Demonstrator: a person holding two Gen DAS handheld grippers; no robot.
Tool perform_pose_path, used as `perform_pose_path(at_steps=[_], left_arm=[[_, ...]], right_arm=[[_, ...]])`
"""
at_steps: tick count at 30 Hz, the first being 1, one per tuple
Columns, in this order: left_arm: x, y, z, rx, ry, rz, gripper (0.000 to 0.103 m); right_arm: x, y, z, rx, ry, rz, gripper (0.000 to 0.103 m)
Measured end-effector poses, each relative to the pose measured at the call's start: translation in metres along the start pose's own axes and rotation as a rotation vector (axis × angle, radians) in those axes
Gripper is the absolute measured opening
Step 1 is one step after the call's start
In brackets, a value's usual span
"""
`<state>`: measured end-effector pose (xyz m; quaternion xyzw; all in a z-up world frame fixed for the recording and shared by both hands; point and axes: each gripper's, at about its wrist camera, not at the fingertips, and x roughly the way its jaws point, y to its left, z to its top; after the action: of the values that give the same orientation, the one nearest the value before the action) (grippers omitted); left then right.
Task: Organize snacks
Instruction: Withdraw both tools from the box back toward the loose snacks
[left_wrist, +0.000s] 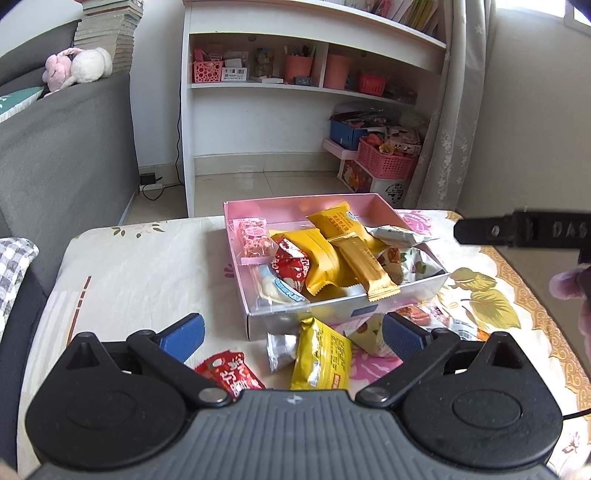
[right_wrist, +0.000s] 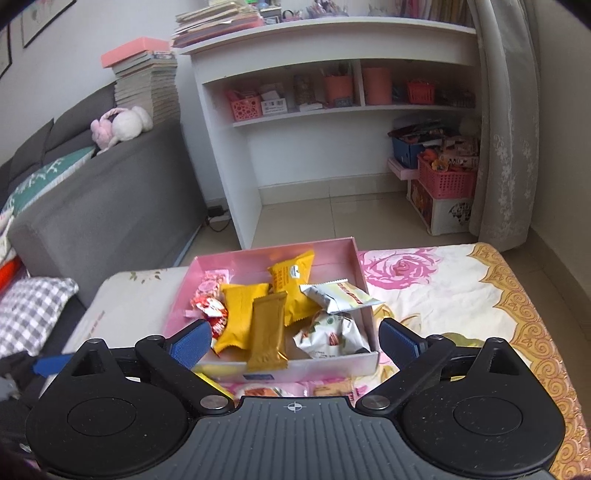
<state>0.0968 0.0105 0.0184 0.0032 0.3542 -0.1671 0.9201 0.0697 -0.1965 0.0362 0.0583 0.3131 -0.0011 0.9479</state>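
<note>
1. Both sets of jaws spread wide, nothing between the pads: left gripper (left_wrist: 291, 334) and right gripper (right_wrist: 295, 341) alike empty.
2. Pink box (left_wrist: 236, 236) on the floral surface (left_wrist: 122, 280), already carrying most snacks; a gold bar (left_wrist: 364, 264) draped over the near wall.
3. Loose snacks left outside, just beside the box's near wall: yellow packet (left_wrist: 320, 356), silver packet (left_wrist: 281, 349), red packet (left_wrist: 231, 374).
4. Yellow packet directly ahead of the left jaws and below them, long axis running roughly along the pointing line, away toward the box; judged the nearest pick for the left side.
5. In the right wrist view, only slivers of loose wrappers (right_wrist: 258, 392) under the housing; too hidden to identify.
6. Open cloth to the left of the box; box wall close behind the loose packets, so little room beyond them; surface edge well off to the right.
</note>
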Motion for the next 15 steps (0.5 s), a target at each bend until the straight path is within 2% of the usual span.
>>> perform_pose_path(at_steps=[9, 15], left_arm=[[-0.008, 0.006, -0.025, 0.03, 0.018, -0.016, 0.103], [-0.005, 0.012, -0.036, 0.038, 0.036, -0.001, 0.103]], right_arm=[[0.001, -0.012, -0.032, -0.041, 0.041, -0.02, 0.099], [-0.003, -0.016, -0.051, -0.114, 0.026, -0.039, 0.099]])
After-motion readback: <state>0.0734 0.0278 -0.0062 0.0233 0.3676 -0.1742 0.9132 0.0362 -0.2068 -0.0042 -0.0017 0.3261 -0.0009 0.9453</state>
